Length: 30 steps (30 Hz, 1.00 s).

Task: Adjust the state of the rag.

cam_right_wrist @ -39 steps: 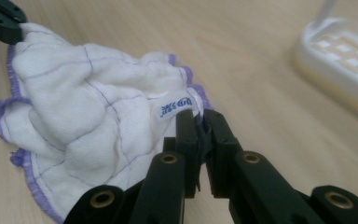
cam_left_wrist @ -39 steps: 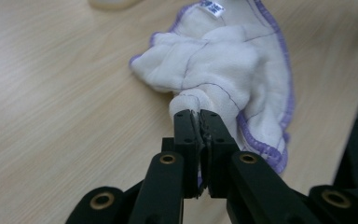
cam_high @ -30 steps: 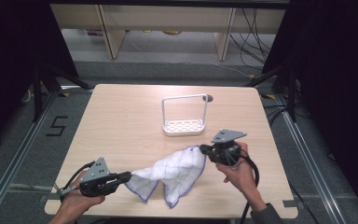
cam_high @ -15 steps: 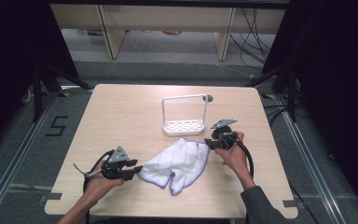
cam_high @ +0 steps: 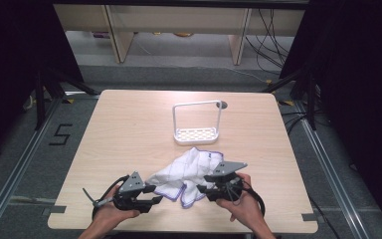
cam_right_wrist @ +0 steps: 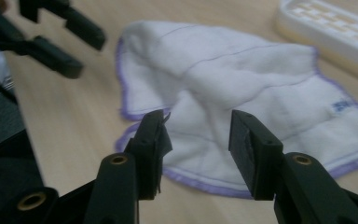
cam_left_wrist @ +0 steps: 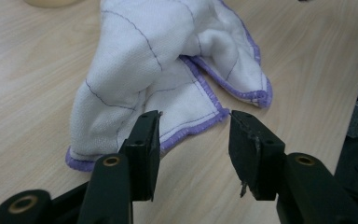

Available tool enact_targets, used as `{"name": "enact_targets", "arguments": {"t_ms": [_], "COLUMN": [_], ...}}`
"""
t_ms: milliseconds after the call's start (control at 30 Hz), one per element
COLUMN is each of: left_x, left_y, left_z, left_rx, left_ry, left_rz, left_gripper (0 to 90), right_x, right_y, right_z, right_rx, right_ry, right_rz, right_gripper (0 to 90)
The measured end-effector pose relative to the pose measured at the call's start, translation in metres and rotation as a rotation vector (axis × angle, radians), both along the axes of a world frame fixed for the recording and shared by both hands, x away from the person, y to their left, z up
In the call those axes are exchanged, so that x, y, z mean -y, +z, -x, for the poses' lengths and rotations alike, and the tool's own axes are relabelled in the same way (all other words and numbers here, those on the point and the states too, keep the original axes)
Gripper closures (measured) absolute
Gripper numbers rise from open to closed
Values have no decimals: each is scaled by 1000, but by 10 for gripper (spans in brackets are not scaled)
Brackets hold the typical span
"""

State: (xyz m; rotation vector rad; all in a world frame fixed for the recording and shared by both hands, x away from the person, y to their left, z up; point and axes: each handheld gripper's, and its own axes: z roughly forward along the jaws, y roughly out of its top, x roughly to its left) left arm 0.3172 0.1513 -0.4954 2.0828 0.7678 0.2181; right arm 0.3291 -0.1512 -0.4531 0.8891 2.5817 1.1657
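A: Nearest, bottom of frame?
B: Left tongs [cam_high: 155, 194] lower left, right tongs [cam_high: 202, 187] lower centre-right. Both have just been opening; jaws stand apart, released, nothing pinched between them.
A: The cloth?
B: White cloth [cam_high: 191, 169] with purple hem, crumpled on the bench [cam_high: 129, 124], centre frame, between both tongs; its edge lies just ahead of each.
A: Farther?
B: White rack [cam_high: 197, 123] above the cloth.

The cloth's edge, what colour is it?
Purple stitching edges the white cloth, clearest in the left gripper view.
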Motion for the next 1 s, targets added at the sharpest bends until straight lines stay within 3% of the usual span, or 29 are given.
{"name": "enact_targets", "arguments": {"t_ms": [100, 167, 300, 333, 433, 533, 567, 600, 667, 700, 800, 833, 867, 933, 967, 1000], "left_x": [-1, -1, -1, 0, 1, 4, 5, 11, 12, 15, 18, 20, 20, 20, 20, 20], "left_y": [-3, -5, -6, -7, -9, -10, -9, -8, -9, -11, -13, -15, -15, -15, -15, -15], "left_z": [-5, -11, -16, -17, -22, -23, -22, -19, -19, -22, -22, -23, -23, -24, -24, -24], "left_rx": [-5, -22, -30, -35, -45, -58, -55, -55, -57, -58, -58, -62, -62, -43, -2, -2], "left_ry": [10, 19, 22, 32, 32, 41, 23, 24, 15, 1, -11, -12, -12, -22, -35, -35], "left_rz": [-12, 6, -8, 4, -15, -21, -30, -22, -32, -67, -97, -113, -113, -138, -182, -182], "left_gripper": [530, 530, 527, 526, 522, 503, 503, 502, 506, 508, 513, 524, 539, 602, 659, 713], "right_x": [-15, -21, -32, -36, -45, -51, -52, -55, -54, -52, -48, -41, -41, -34, -25, -25], "right_y": [-12, -17, -26, -29, -36, -41, -42, -46, -47, -49, -48, -47, -47, -44, -41, -41], "right_z": [8, 9, 11, 12, 12, 11, 10, 9, 7, 8, 11, 10, 10, 13, 15, 15], "right_rx": [-34, -42, -44, -46, -54, -58, -52, -58, -38, -34, -46, -21, -21, -23, -28, -28], "right_ry": [39, 52, 83, 72, 90, 81, 90, 93, 123, 127, 112, 146, 146, 143, 124, 124], "right_rz": [3, 8, 20, 19, 27, 69, 71, 82, 111, 123, 125, 130, 130, 131, 122, 122], "right_gripper": [570, 575, 582, 582, 582, 591, 612, 692, 746, 838, 878, 885, 885, 888, 889, 889]}}
